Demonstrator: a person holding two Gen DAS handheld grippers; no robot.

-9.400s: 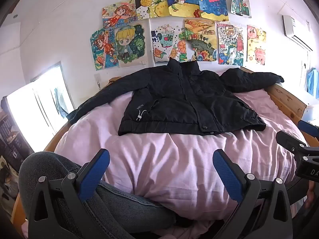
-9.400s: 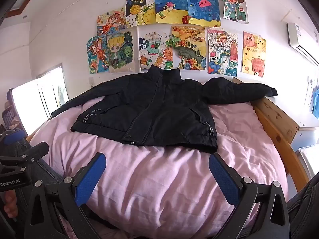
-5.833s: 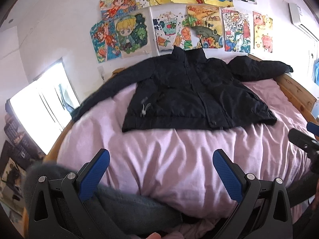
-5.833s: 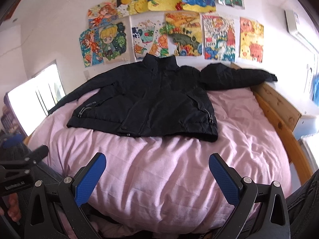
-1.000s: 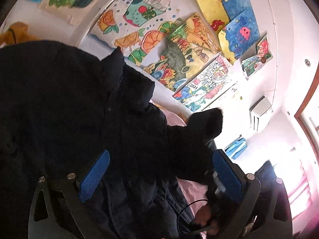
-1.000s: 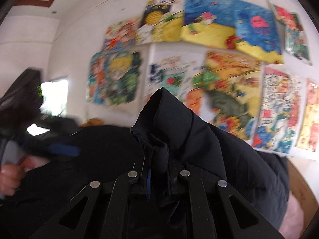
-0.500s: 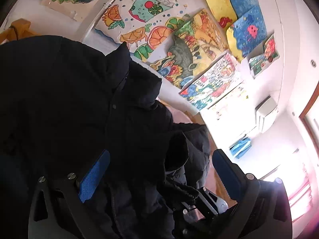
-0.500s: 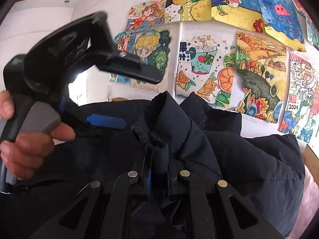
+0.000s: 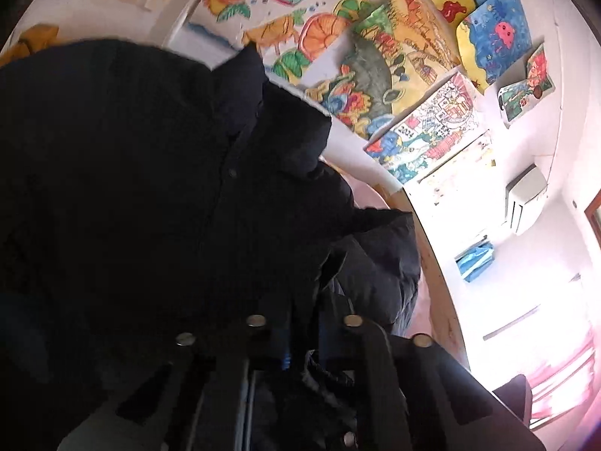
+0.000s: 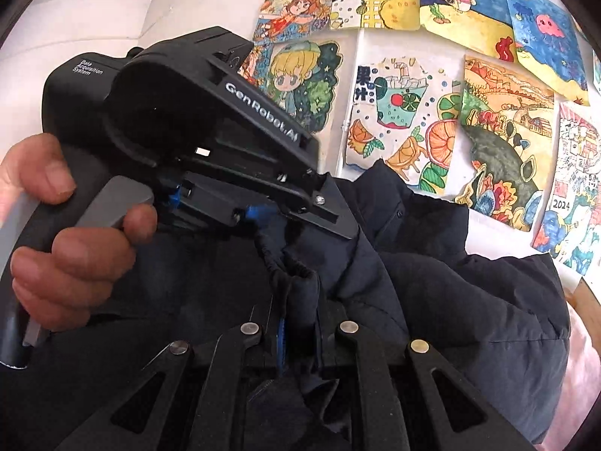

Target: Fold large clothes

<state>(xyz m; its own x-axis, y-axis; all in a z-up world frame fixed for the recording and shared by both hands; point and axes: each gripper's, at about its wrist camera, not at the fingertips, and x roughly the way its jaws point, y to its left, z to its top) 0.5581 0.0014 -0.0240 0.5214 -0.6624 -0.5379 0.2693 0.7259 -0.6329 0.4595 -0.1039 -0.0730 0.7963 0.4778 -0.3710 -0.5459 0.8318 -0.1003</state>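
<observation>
The black puffer jacket (image 10: 469,300) lies spread on the pink bed (image 10: 580,342), collar toward the wall of children's drawings (image 10: 496,112). The right gripper (image 10: 296,323) has its jaws clamped on a bunched sleeve cuff (image 10: 296,282) — they have just eased slightly, the fabric still pinched between them. The left gripper (image 10: 270,221), held in a hand (image 10: 64,233), sits just beside and above, its jaws closed on the same cuff. In the left wrist view the left gripper (image 9: 300,342) shows dark fabric between its narrowed jaws — wooden bed frame (image 9: 432,263) beyond.
</observation>
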